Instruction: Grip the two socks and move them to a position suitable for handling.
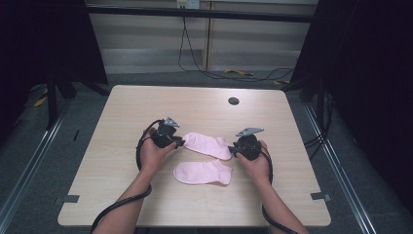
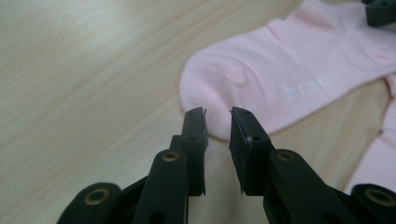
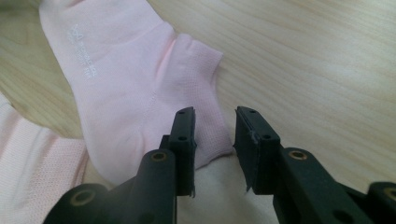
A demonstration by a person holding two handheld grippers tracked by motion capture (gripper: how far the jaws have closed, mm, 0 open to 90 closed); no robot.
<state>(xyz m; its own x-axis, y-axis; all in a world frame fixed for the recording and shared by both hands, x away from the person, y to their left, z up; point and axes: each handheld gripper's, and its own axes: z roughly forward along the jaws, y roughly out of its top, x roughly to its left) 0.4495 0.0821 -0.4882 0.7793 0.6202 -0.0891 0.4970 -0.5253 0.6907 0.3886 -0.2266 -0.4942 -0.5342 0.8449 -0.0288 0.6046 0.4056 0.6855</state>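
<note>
From the high view, two pink socks lie near the middle of the table (image 1: 122,105), well in from every edge. The upper sock (image 1: 208,145) stretches between the two hands; the lower sock (image 1: 202,172) lies just beside it, toward the person's edge, the two nearly touching at their right ends. The left gripper (image 1: 181,142) sits at the upper sock's toe end, the right gripper (image 1: 233,150) at its cuff end.

In the left gripper view, the black jaws stand a little apart with nothing pinched between them, poised at the rounded toe of the upper sock (image 2: 280,74). The toe lies flat on the wood, so the tips will probably have to press down and scrape under the edge to gather cloth.

In the right gripper view, the jaws are likewise parted and empty, hovering over the ribbed cuff of the upper sock (image 3: 126,88), with a bit of the lower sock (image 3: 32,172) at the bottom left. The cuff looks like the better hold: doubled knit, a clear hem to bite.

I'd judge these socks very light, soft and limp. A sock lifted at one end would droop, so holding both ends seems wise. Nothing fragile here; the risk is a thin pinch slipping off.
</note>
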